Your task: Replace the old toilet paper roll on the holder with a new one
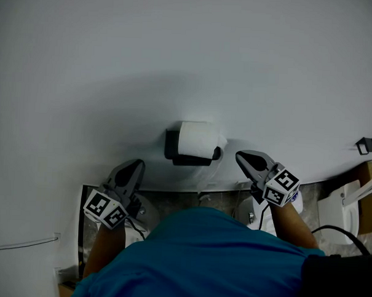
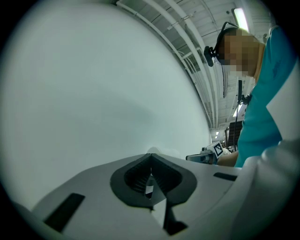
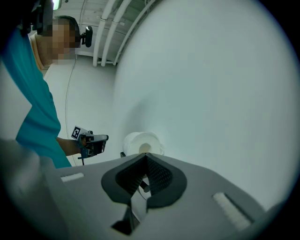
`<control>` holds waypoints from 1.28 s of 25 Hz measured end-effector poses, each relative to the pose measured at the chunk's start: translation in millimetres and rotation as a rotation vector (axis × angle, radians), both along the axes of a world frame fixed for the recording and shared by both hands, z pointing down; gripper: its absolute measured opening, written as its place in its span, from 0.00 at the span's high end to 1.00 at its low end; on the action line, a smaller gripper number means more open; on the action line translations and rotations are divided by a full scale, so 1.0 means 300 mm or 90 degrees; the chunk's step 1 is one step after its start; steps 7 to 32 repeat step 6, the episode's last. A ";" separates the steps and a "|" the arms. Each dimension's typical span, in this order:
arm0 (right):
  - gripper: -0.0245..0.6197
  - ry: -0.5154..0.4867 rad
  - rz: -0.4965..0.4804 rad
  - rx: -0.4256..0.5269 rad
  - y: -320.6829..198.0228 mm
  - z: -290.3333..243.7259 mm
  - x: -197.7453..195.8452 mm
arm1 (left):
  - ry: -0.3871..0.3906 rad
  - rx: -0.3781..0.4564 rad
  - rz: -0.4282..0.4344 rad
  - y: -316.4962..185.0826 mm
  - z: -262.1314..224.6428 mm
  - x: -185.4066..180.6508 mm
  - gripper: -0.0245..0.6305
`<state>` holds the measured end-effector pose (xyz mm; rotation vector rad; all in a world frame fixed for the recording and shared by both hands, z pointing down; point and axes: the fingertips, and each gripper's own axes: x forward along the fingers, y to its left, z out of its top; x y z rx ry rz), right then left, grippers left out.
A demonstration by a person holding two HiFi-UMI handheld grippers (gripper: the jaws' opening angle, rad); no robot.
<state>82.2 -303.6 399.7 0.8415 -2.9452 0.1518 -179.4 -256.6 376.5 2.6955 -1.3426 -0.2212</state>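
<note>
A full white toilet paper roll sits on a black wall holder at the middle of the white wall. My left gripper hangs below and to the left of the roll, shut and empty, apart from it. My right gripper is just right of the holder, also shut with nothing in it. In the right gripper view the roll shows end-on beyond my closed jaws, with the left gripper farther off. The left gripper view shows mostly bare wall and the right gripper at a distance.
A small black hook is fixed to the wall at the right. A white toilet stands at the lower right. A thin cable runs along the wall at the lower left. The person's teal shirt fills the bottom.
</note>
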 end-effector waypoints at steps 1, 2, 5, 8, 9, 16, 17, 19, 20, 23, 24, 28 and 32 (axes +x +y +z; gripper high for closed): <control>0.96 0.001 0.000 0.000 0.001 0.000 0.000 | -0.001 -0.001 0.001 0.000 -0.001 0.000 0.95; 0.96 0.002 0.000 0.000 0.000 -0.002 0.000 | -0.002 -0.001 0.001 0.000 -0.003 0.001 0.95; 0.96 0.003 -0.001 0.000 0.000 -0.005 0.001 | -0.004 0.000 0.003 0.001 -0.010 0.002 0.95; 0.96 0.004 0.000 0.000 0.001 -0.005 0.002 | -0.005 0.001 0.004 0.002 -0.012 0.002 0.95; 0.96 0.004 0.000 0.000 0.001 -0.005 0.002 | -0.005 0.001 0.004 0.002 -0.012 0.002 0.95; 0.96 0.004 0.000 0.000 0.001 -0.005 0.002 | -0.005 0.001 0.004 0.002 -0.012 0.002 0.95; 0.96 0.004 0.000 0.000 0.001 -0.005 0.002 | -0.005 0.001 0.004 0.002 -0.012 0.002 0.95; 0.96 0.004 0.000 0.000 0.001 -0.005 0.002 | -0.005 0.001 0.004 0.002 -0.012 0.002 0.95; 0.96 0.004 0.000 0.000 0.001 -0.005 0.002 | -0.005 0.001 0.004 0.002 -0.012 0.002 0.95; 0.96 0.004 0.000 0.000 0.001 -0.005 0.002 | -0.005 0.001 0.004 0.002 -0.012 0.002 0.95; 0.96 0.004 0.000 0.000 0.001 -0.005 0.002 | -0.005 0.001 0.004 0.002 -0.012 0.002 0.95; 0.96 0.004 0.000 0.000 0.001 -0.005 0.002 | -0.005 0.001 0.004 0.002 -0.012 0.002 0.95; 0.96 0.004 0.000 0.000 0.001 -0.005 0.002 | -0.005 0.001 0.004 0.002 -0.012 0.002 0.95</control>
